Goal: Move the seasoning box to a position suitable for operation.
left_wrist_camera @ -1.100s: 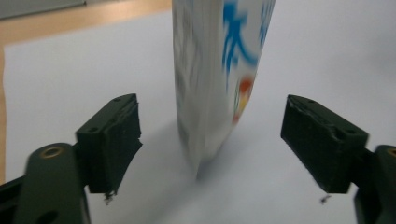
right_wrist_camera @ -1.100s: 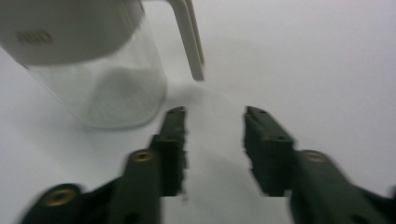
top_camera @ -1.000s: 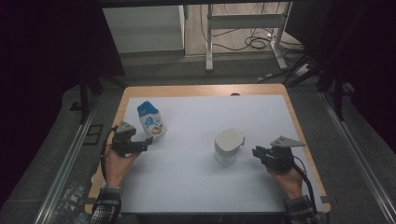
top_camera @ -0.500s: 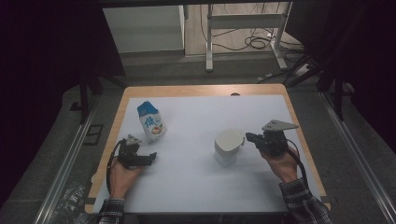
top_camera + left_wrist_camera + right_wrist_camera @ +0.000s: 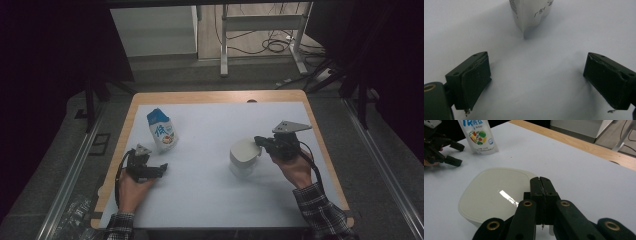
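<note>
A blue-and-white printed pouch (image 5: 162, 132) stands at the left of the white mat (image 5: 210, 200). A white lidded container (image 5: 243, 156) sits right of centre. My left gripper (image 5: 161, 170) rests low on the mat just in front of the pouch (image 5: 529, 12). Its jaws (image 5: 537, 82) are open, have just been opening, and hold nothing. My right gripper (image 5: 257, 140) is shut, with its tips (image 5: 541, 180) over the container lid's (image 5: 494, 195) near edge. Whether they pinch the rim I cannot tell. Beyond the lid, the right gripper view has the pouch (image 5: 479, 137) and the left gripper (image 5: 457, 153).
The mat covers a wooden table whose edge (image 5: 220, 96) runs along the far side. Behind it are a metal frame's legs (image 5: 225, 50) and cables on the floor (image 5: 272, 45). Dark floor rails (image 5: 75, 165) flank the table.
The left hand sank onto the mat and shifted nearer, its jaws spreading. The right hand rose and moved from the container's near right up to its lid edge, jaws closing.
</note>
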The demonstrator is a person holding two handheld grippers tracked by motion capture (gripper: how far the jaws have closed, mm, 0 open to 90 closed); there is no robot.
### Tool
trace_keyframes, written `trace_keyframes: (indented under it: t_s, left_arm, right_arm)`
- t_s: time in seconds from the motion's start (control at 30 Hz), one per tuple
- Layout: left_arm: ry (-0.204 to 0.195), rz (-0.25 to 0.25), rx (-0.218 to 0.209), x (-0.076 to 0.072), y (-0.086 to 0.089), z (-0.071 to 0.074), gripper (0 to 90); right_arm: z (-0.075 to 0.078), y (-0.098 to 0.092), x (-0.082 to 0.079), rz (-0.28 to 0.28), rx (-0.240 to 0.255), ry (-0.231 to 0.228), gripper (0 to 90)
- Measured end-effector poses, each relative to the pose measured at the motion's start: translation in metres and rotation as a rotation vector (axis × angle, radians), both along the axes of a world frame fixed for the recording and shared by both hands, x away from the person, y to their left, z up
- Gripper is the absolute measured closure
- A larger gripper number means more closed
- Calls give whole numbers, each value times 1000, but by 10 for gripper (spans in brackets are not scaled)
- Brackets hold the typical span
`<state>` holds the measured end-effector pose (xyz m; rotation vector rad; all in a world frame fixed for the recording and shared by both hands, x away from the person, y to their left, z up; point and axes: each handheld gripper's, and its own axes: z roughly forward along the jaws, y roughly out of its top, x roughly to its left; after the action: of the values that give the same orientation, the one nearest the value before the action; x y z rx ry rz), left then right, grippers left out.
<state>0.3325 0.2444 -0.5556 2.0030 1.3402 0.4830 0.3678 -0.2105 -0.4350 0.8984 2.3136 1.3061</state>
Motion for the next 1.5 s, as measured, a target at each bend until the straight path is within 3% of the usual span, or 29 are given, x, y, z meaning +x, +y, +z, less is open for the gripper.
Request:
trace_keyframes:
  t_s: [1.1, 1.37, 1.5]
  left_arm:
    - [-3, 1, 0, 0, 0, 0, 75]
    - [-1, -1, 2, 0, 0, 0, 75]
    - [-1, -3, 3, 0, 0, 0, 75]
  right_arm:
    - [-2, -2, 3, -31, -13, 2, 895]
    - [-9, -7, 5, -55, -22, 14, 894]
    - [-17, -11, 8, -58, 2, 41, 894]
